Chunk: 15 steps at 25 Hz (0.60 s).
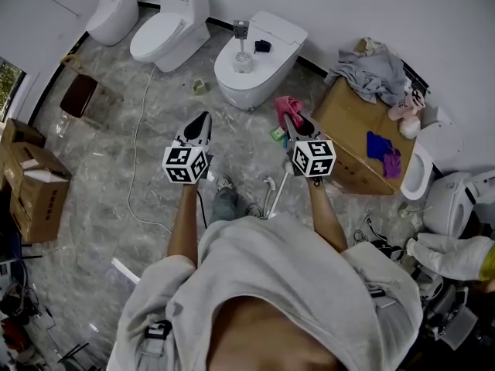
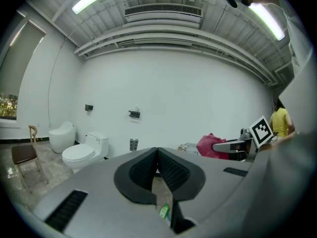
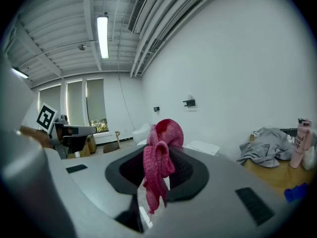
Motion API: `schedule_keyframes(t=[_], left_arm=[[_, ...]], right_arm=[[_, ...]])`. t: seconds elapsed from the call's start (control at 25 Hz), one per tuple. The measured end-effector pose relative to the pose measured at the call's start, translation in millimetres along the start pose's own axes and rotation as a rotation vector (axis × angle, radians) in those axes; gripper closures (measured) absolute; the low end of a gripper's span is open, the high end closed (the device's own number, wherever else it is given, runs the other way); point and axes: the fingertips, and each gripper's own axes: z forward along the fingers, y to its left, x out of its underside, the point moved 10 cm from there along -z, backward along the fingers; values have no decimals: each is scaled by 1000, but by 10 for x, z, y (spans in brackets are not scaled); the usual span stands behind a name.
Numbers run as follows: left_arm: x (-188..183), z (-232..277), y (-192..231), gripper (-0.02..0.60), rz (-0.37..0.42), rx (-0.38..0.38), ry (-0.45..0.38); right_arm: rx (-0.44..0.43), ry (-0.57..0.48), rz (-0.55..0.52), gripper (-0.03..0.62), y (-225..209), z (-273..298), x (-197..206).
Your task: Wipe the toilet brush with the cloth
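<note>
Right tool [image 3: 163, 145]: jaws clamped on a pink cloth [image 3: 159, 155]. It is pinched at a fold, so a bunch stands above the jaws and a tail hangs below, a loose wad that looks ready for rubbing.

Left tool [image 2: 157, 151]: jaws fully together, nothing between them. It is probably free so it can take the brush handle and steady it.

Both tools are held out in front of the person, side by side and apart, aimed toward the toilets.

Toilet brush [image 1: 242, 51], as best I can judge: upright in a round holder on the closed lid of the middle toilet [image 1: 232, 79], well apart from both tools. The cloth is not on it, so wiping has not begun.

A white long-handled item [image 1: 271, 195] lies on the floor by the person's feet; I cannot tell what it is.
</note>
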Motion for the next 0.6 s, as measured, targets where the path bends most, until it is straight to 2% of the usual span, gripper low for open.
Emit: schedule_keyframes(t=[0.36, 0.6], left_arm=[[-19, 456, 391, 561, -14, 29, 1], [-168, 898, 887, 561, -23, 58, -5]], right_arm=[[24, 14, -1, 490, -58, 498, -58], [56, 18, -9, 490, -70, 1063, -265]])
